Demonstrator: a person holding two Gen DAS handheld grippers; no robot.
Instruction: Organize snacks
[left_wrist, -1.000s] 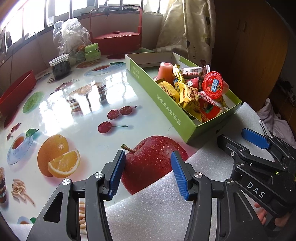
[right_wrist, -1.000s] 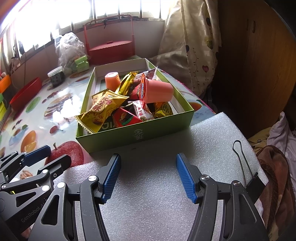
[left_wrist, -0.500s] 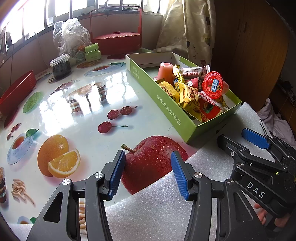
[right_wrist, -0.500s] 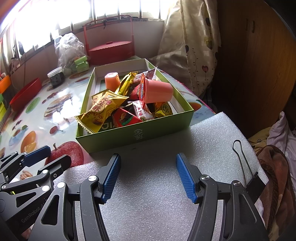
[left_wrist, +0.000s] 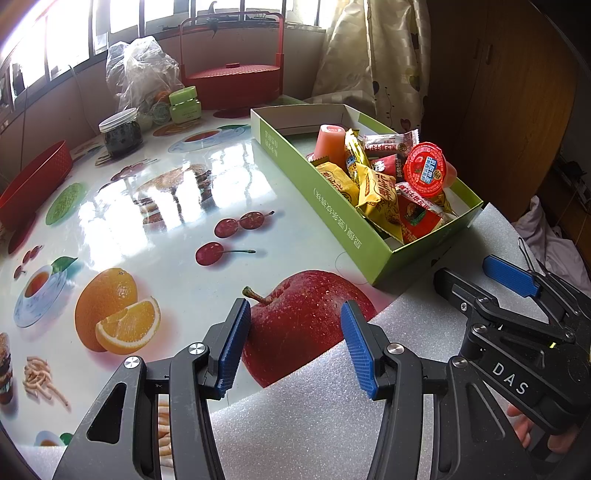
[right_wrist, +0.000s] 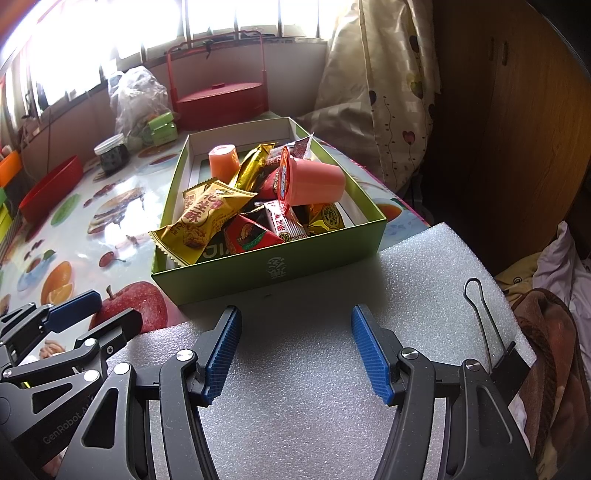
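A green cardboard box sits on the fruit-print table, piled with snacks: a yellow peanut-crisp packet, red wrappers, an orange jelly cup lying on its side and a smaller upright cup. The jelly cup's red lid faces the left wrist view. My right gripper hovers open over white foam, just in front of the box, nothing between its blue pads. My left gripper is open over the printed apple, left of the box, empty.
A red lidded basket, a plastic bag, a green jar and a dark jar stand at the table's far side. A red tray lies at far left. A binder clip grips the foam's right edge. Curtain and wooden cabinet at right.
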